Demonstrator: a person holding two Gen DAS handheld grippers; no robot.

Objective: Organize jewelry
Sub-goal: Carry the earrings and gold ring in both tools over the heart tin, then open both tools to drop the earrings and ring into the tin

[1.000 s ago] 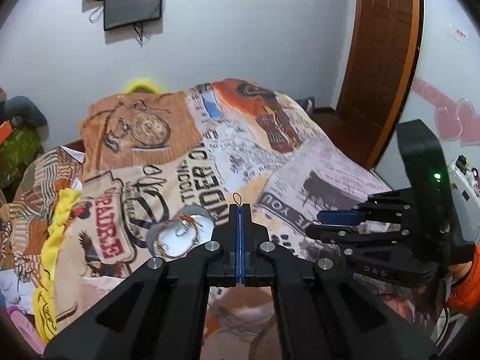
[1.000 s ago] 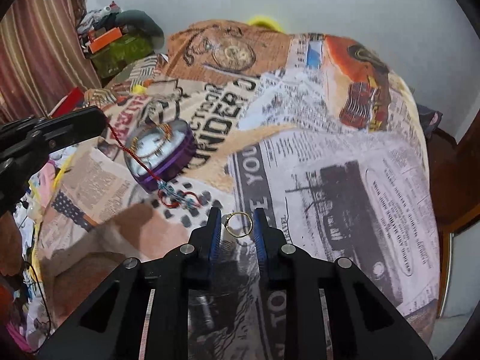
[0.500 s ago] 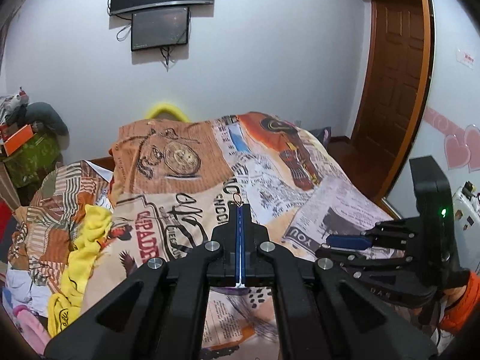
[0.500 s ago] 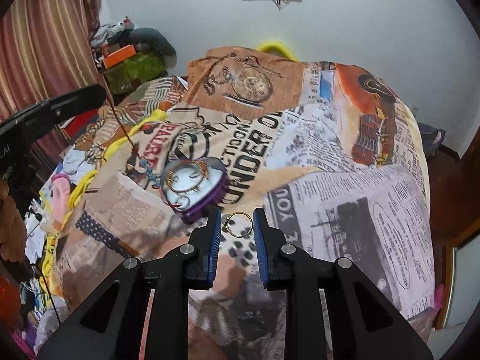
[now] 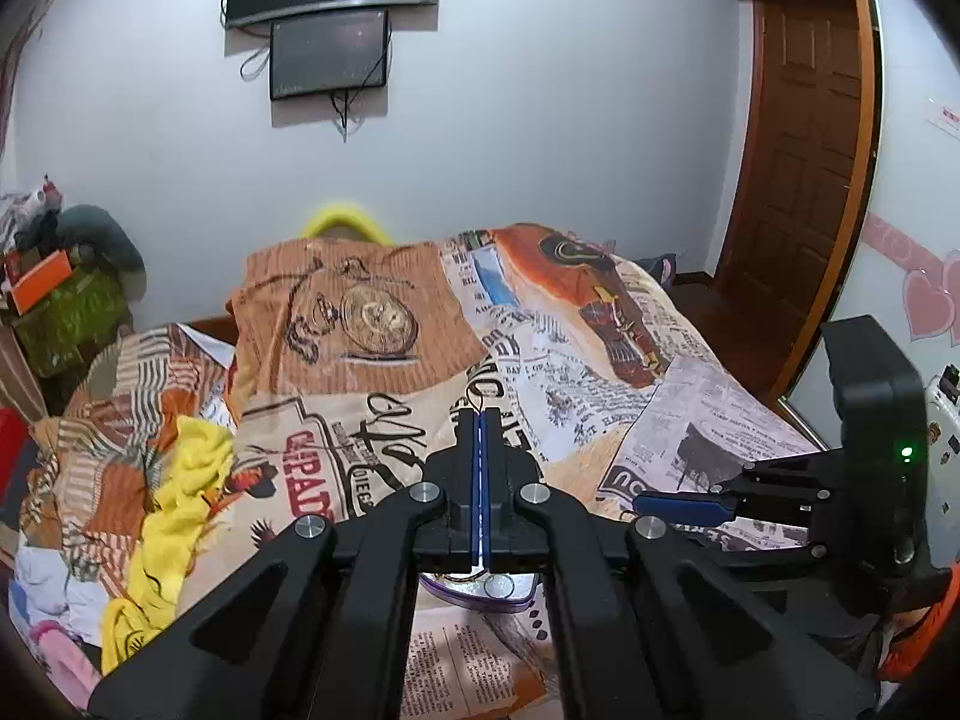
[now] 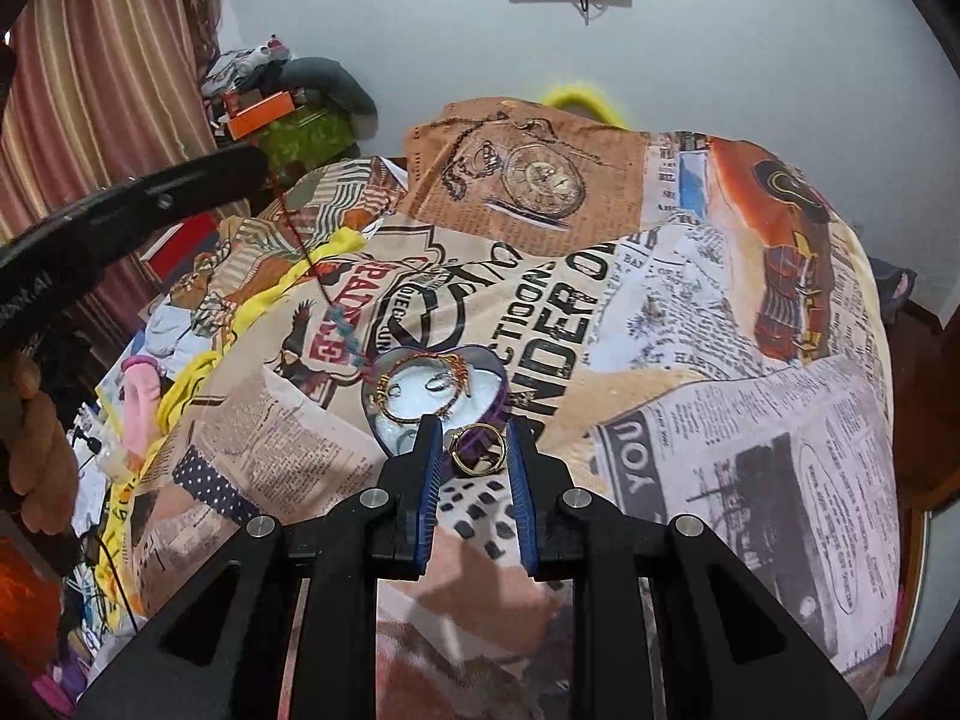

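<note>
A purple heart-shaped jewelry box (image 6: 414,390) with a white lining lies open on the bed and holds gold bangles and small pieces. It shows partly under the left gripper (image 5: 474,591). My left gripper (image 5: 482,420) is shut on a red beaded string bracelet (image 6: 336,312) that hangs down toward the box; its dark cord loop (image 5: 476,394) sticks out above the tips. My right gripper (image 6: 475,450) is shut on a gold ring (image 6: 477,450), held just in front of the box. It also shows at the right in the left wrist view (image 5: 690,507).
The bed has a newspaper-print cover (image 6: 690,330). A yellow cloth (image 5: 174,498) and mixed clothes lie along its left side. A wooden door (image 5: 798,150) stands at the far right, a screen (image 5: 329,54) hangs on the wall, and a curtain (image 6: 102,90) hangs at the left.
Both grippers have risen and tilted up, so more wall shows. The bracelet now dangles over the box's left edge. The ring has moved closer to the box.
</note>
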